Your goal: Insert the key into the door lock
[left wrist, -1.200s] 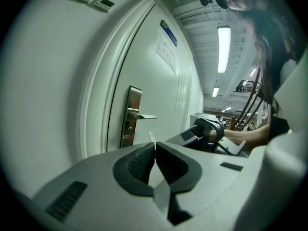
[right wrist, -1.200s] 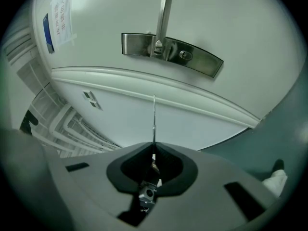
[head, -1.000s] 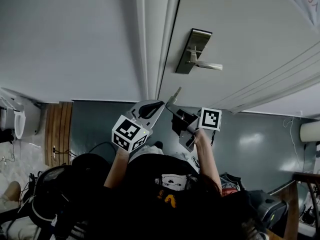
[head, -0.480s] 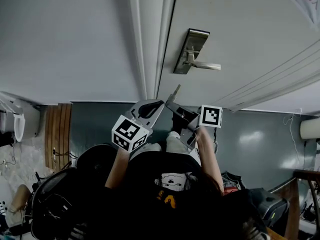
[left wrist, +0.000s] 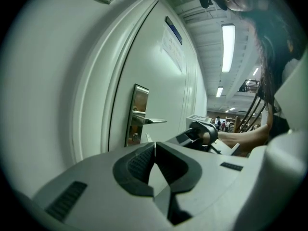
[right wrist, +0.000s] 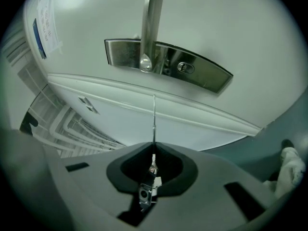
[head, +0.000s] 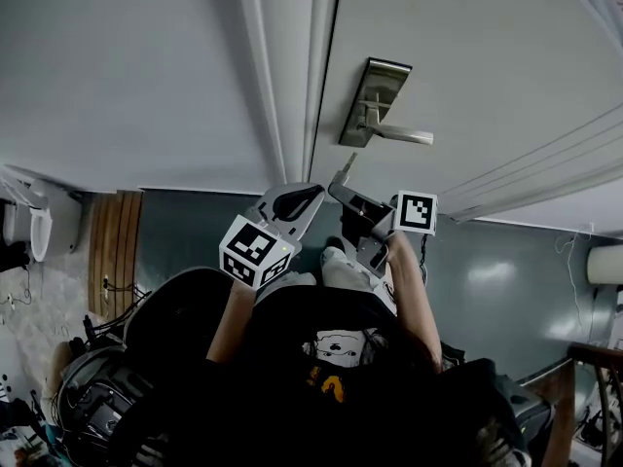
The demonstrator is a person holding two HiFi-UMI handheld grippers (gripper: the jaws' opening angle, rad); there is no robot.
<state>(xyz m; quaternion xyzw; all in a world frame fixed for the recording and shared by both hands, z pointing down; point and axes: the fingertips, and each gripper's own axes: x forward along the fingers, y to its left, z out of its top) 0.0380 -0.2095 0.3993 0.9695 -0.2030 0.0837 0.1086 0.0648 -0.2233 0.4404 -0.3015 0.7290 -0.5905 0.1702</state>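
Note:
A steel lock plate (head: 375,102) with a lever handle (head: 401,135) sits on the white door (head: 467,56). My right gripper (head: 338,189) is shut on a thin metal key (head: 344,171), whose tip points up at the plate from a short way below it. In the right gripper view the key (right wrist: 154,117) shows edge-on, aimed just under the plate (right wrist: 207,78) and left of its round keyhole (right wrist: 185,67); the gripper (right wrist: 154,148) clamps the key's head. My left gripper (head: 313,193) hangs beside it, shut on nothing (left wrist: 155,150).
The door frame (head: 292,66) and a white wall (head: 127,66) lie left of the door. A grey floor (head: 487,270) spreads below. The person's dark-clothed body (head: 321,377) fills the lower middle. A wooden mat (head: 112,251) lies at the left.
Both grippers have risen a little toward the door. The key tip now stands closer to the bottom of the lock plate.

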